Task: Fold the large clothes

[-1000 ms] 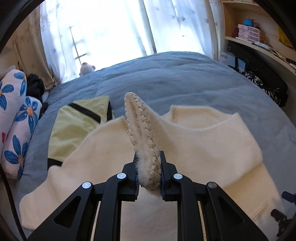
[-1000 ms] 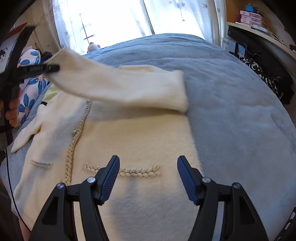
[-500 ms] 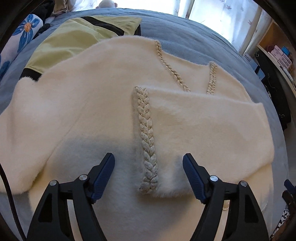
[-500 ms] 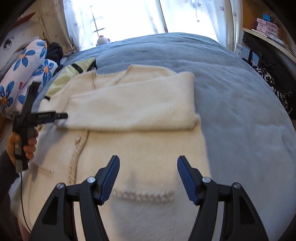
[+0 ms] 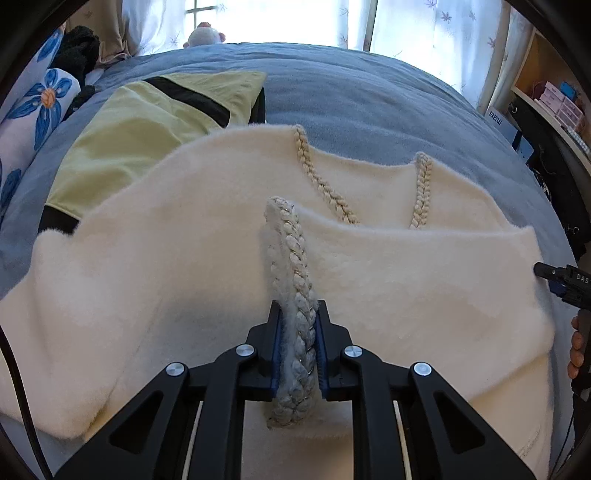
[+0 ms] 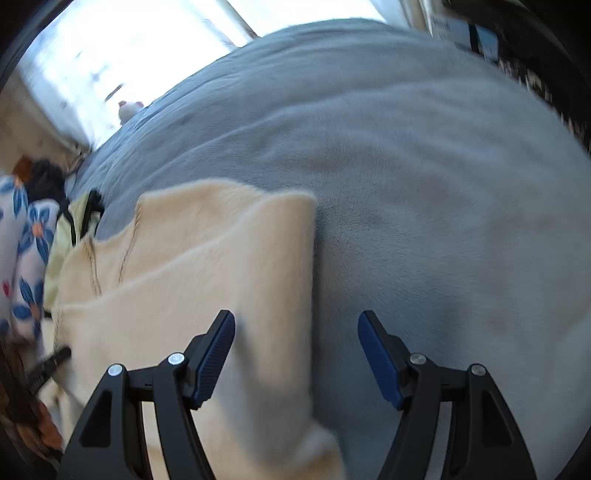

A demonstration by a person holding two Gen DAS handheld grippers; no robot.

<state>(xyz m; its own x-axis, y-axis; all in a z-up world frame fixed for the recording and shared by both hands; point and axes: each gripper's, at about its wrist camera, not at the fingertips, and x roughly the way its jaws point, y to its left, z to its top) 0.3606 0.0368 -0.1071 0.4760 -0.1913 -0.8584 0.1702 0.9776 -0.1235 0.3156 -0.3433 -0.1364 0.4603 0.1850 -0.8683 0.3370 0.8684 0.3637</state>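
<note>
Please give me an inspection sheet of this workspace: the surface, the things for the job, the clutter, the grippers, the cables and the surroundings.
Surface: blue-grey bedspread, soft and slightly rippled.
Job's things: cream cardigan lying flat on the bed, one sleeve folded across its front; braided cuff raised.
Clutter: yellow-green garment with black stripes beside the cardigan; floral pillows; dark clothing; small plush toy at the far edge.
Grippers: left gripper shut on the braided cuff; right gripper open, empty, over the cardigan's edge.
Cables: one black cable at the left edge.
Surroundings: bright window with patterned curtains; wooden shelf with boxes.
</note>
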